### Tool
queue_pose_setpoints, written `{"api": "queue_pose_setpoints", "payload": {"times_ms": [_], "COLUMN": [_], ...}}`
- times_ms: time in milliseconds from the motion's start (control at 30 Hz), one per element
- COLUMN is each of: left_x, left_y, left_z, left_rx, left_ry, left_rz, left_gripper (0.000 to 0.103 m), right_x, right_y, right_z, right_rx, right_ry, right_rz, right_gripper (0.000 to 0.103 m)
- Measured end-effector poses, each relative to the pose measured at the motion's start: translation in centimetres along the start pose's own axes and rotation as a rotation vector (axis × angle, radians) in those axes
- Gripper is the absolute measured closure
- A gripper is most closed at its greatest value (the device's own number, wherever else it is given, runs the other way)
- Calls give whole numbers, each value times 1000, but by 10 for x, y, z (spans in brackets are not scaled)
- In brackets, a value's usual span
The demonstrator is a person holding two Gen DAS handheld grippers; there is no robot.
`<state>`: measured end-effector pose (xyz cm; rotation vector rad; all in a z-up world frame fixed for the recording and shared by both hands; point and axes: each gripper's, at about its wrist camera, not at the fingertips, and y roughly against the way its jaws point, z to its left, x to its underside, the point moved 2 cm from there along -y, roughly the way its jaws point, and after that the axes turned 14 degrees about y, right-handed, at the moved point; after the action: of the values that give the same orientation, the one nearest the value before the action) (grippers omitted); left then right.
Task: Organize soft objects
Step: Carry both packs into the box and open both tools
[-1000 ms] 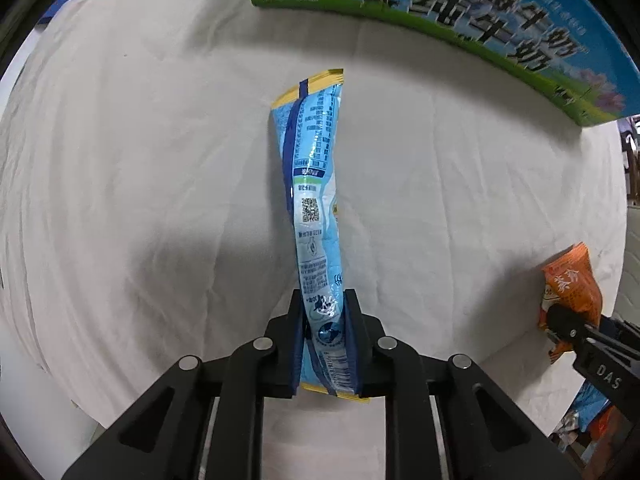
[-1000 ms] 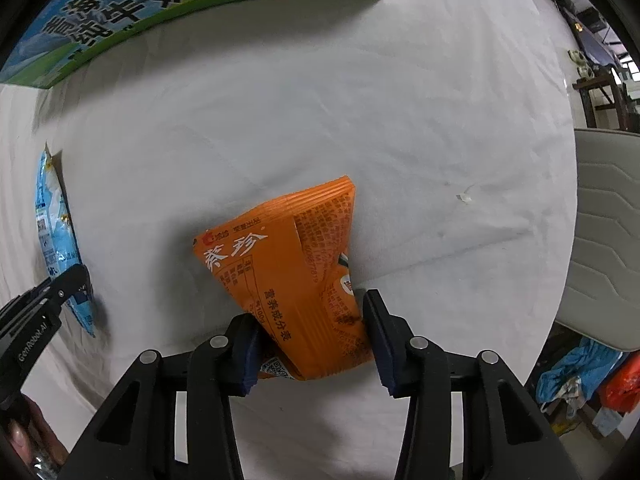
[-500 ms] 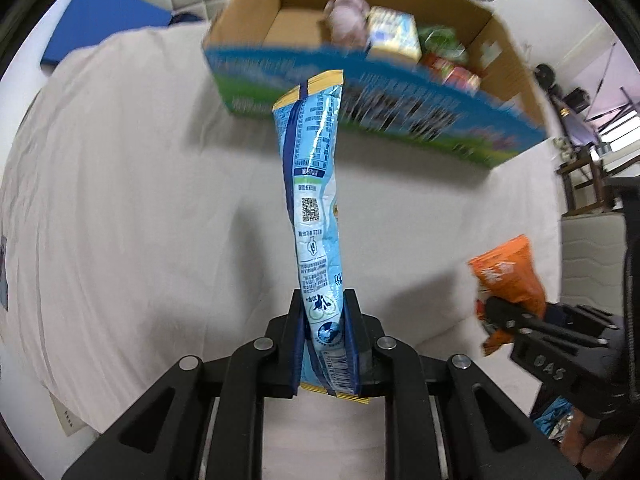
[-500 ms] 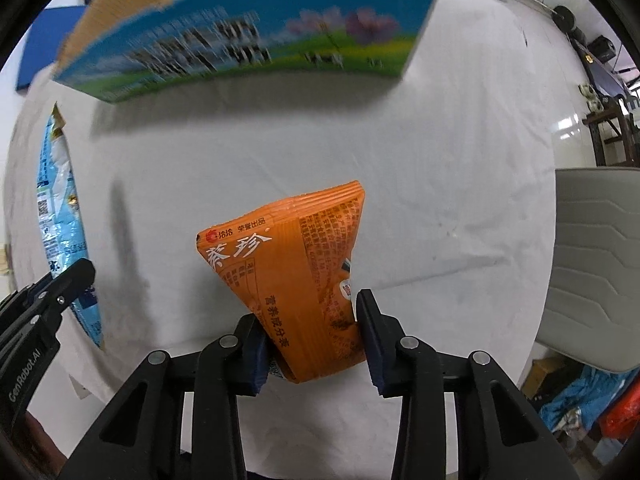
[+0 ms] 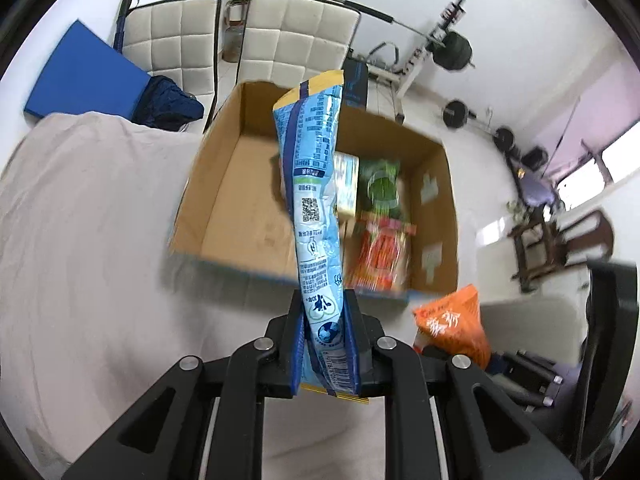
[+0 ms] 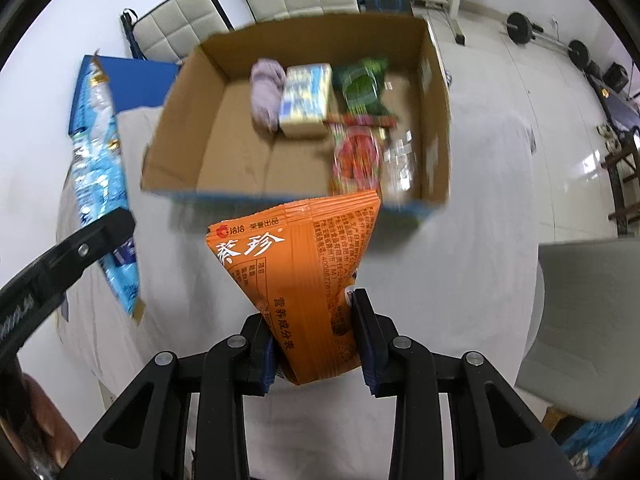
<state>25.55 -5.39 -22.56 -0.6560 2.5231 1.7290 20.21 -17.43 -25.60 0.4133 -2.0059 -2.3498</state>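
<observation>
Blue and glossy, the long snack packet (image 5: 318, 216) stands upright with its lower end clamped between the fingers of the left gripper (image 5: 326, 344), raised above the white-clothed table (image 5: 92, 248) just in front of the open cardboard box (image 5: 224, 184). The orange packet (image 6: 304, 288) is pinched at its base by the right gripper (image 6: 314, 344), to the right and near the box's front wall. In the box lie a lilac soft toy (image 6: 266, 92), a pale yellow pack (image 6: 306, 94), a green packet (image 6: 362, 84) and a red packet (image 6: 356, 160), gathered toward its right half.
</observation>
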Motion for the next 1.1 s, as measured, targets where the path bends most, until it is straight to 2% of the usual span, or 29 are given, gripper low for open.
{"api": "queue_pose_setpoints", "payload": {"times_ms": [100,233,433,733,1100], "left_x": [-31,-63,-91,-94,-91], "left_y": [-17,-43,-97,-140,-145], "left_z": [5,21,48,64,67], "left_rx": [33,60,19,-67,-90], "left_ry": [77,183,296,274,265], "left_rz": [18,71,133,183,189], "left_gripper": [88,88,88,88,86], "right_x": [-28,-69,-120,-134,-139], "right_y": [1,-18,-66,-128,-157], "right_z": [-4,-13,-16,-18,-16], "right_rx": [-1,-11,-16,-48,-56], "right_ry": [23,43,93,114,151], "right_rz": [-11,15,93,194,230], "right_gripper": [68,68,68,68,67]}}
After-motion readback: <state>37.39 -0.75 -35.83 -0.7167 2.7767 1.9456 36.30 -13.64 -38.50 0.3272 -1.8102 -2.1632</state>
